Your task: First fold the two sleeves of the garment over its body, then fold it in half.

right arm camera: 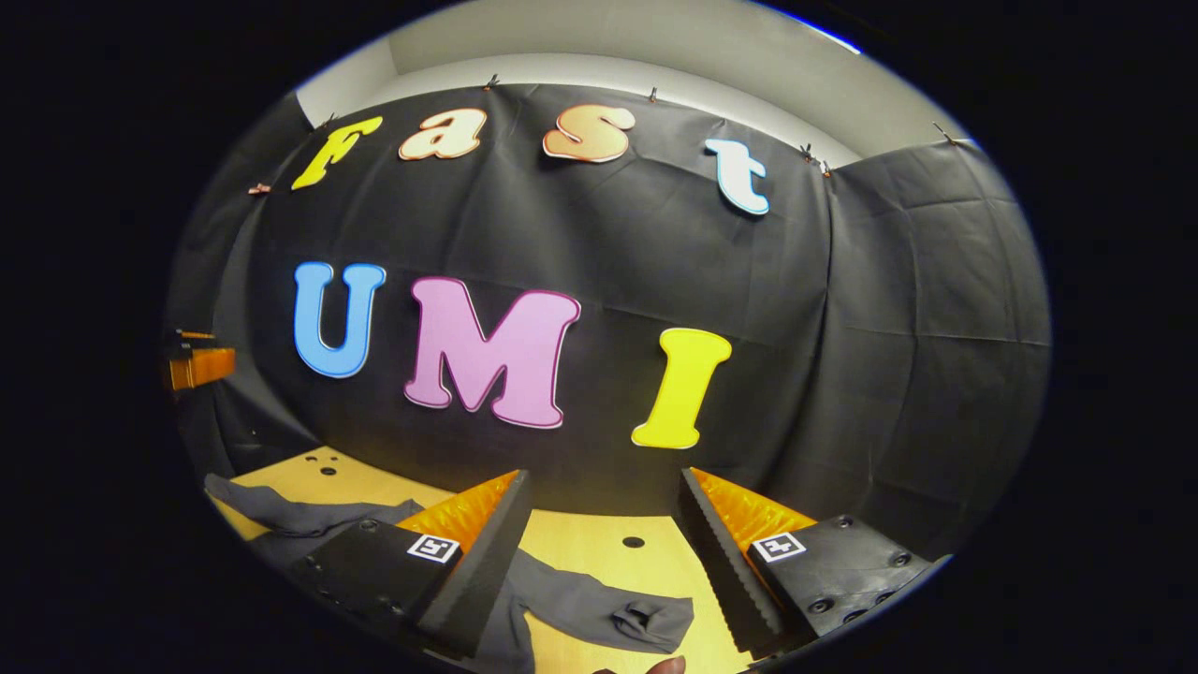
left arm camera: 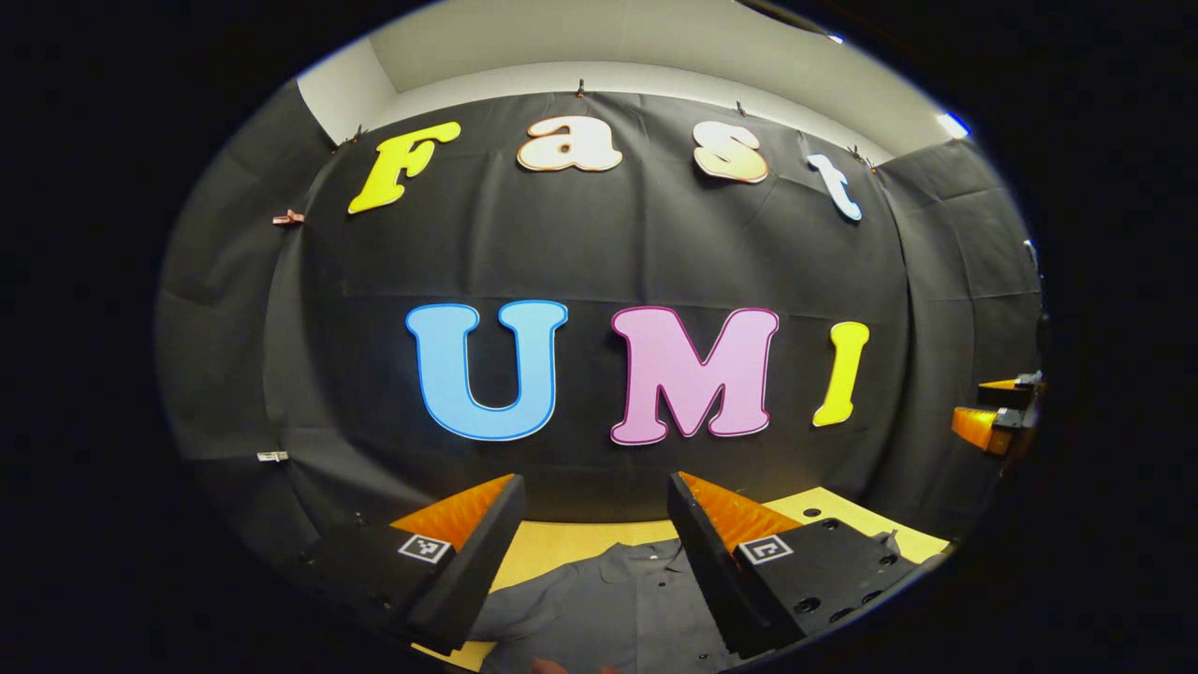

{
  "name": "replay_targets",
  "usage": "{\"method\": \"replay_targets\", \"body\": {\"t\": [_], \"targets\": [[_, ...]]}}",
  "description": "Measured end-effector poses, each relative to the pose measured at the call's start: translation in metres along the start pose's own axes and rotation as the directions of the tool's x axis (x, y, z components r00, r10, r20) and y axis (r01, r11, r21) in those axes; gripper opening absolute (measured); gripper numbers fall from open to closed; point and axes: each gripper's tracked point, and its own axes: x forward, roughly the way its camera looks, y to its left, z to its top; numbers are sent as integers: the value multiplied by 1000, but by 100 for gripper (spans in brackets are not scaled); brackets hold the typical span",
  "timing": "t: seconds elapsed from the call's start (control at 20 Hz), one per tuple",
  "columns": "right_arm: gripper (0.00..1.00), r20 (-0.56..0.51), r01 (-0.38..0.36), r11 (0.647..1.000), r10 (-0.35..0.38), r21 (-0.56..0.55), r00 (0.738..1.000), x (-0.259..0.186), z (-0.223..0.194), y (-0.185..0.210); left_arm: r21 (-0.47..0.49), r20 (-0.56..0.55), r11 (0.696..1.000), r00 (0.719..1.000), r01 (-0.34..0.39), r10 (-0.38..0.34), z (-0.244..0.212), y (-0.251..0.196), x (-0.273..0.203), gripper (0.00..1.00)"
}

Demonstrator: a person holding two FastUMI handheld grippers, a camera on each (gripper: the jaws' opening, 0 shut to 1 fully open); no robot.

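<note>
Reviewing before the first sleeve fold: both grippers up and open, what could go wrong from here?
1. The sleeve lies bunched near its cuff, so the right gripper may pinch extra layers.
2. The left gripper hangs over the garment body near the collar; closing there would likely drag the whole shirt across the table.

Left tongs (left arm camera: 595, 538) agape, held level; right tongs (right arm camera: 606, 543) likewise, both aloft

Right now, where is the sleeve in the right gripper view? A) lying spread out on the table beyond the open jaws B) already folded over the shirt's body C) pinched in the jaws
A: the dark sleeve lies flat on the wooden table, with the right gripper open above it.
</note>
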Motion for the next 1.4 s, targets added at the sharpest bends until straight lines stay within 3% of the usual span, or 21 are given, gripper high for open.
{"method": "replay_targets", "body": {"t": [0.35,0.55,0.85,1.1,1.4], "targets": [[97,-147,0,998,-9,-59,989,36,-98,-24,18,-32,1000,999,-9,10,-6,-16,4,96],[98,-243,-22,1000,16,-22,970,57,-159,-32,-13,-80,999,996,-30,29,-16,-22,8,96],[98,-402,-20,998,40,54,915,78,-247,-39,-20,-141,995,986,-94,91,-33,-13,11,96],[98,-490,-27,998,55,64,870,91,-301,-44,-55,-183,986,972,-160,147,-44,-4,11,96],[98,-572,17,995,45,102,819,92,-352,-56,-13,-198,975,956,-223,217,-47,10,4,96]]}}
